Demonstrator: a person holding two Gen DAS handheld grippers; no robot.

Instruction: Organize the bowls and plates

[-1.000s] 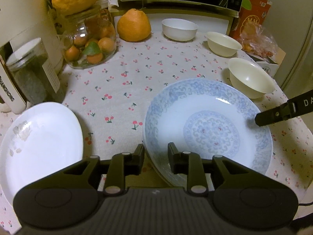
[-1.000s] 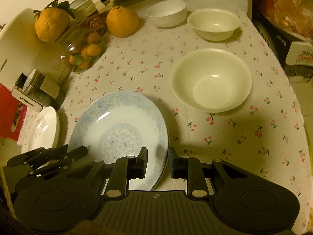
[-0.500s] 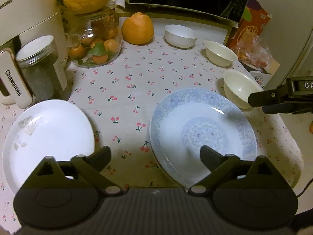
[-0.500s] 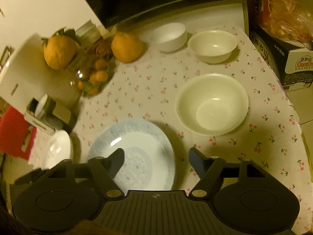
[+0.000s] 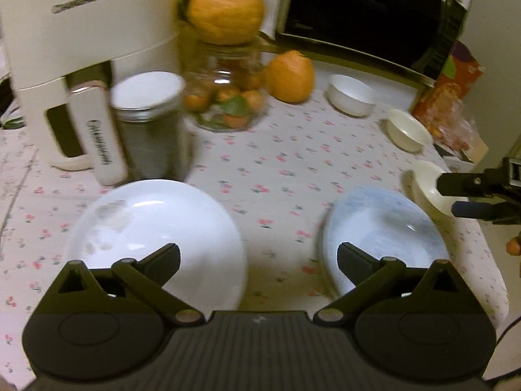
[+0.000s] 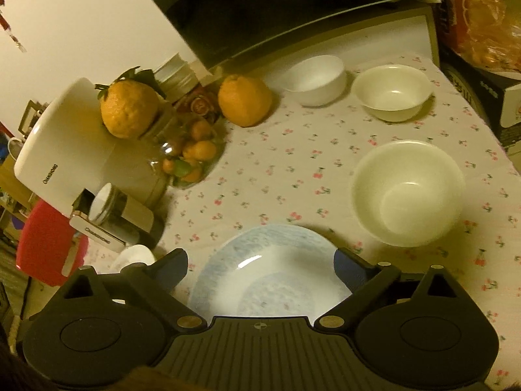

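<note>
A blue-patterned plate (image 5: 384, 238) lies on the cherry-print cloth, and a plain white plate (image 5: 156, 228) lies to its left. My left gripper (image 5: 257, 252) hovers above the gap between them, jaws opening wide with nothing between them. My right gripper (image 6: 260, 259) hangs over the blue plate (image 6: 270, 267), its jaws also opening and empty. In the left wrist view the right gripper (image 5: 451, 195) shows at the right, in front of the large cream bowl (image 5: 423, 179). That bowl (image 6: 407, 192) stands right of the blue plate. A white bowl (image 6: 314, 79) and a smaller cream bowl (image 6: 392, 91) sit farther back.
A white appliance (image 5: 65, 39), a metal-lidded jar (image 5: 146, 123) and a glass jar of small oranges (image 5: 228, 97) topped by a big orange stand at the back left. Another orange (image 5: 289, 75), a microwave (image 5: 368, 9) and snack bags (image 5: 449, 114) line the back. The table edge runs close on the right.
Both grippers went from shut to wide open and lifted back from the blue plate. The left view swung left, bringing the white plate to its lower centre.
</note>
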